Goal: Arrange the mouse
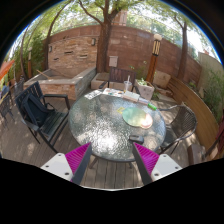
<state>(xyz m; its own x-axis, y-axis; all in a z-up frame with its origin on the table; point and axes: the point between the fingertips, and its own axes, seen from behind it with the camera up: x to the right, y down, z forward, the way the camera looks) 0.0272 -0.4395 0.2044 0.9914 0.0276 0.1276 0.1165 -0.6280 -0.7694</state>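
A round glass patio table point(100, 125) stands ahead of my gripper point(111, 160) on a wooden deck. On the table's far right part lie a pale round mat or plate point(138, 117) and some small items I cannot make out. No mouse is clearly recognisable. My two fingers with magenta pads point(76, 158) are spread wide apart, with nothing between them but deck boards. The gripper is well short of the table.
Dark metal chairs stand left point(40, 110) and right point(182, 122) of the table. A brick wall point(90, 50), planters and a tree trunk point(105, 40) are behind. A potted plant point(146, 88) sits at the table's far side. A wooden bench runs along the right.
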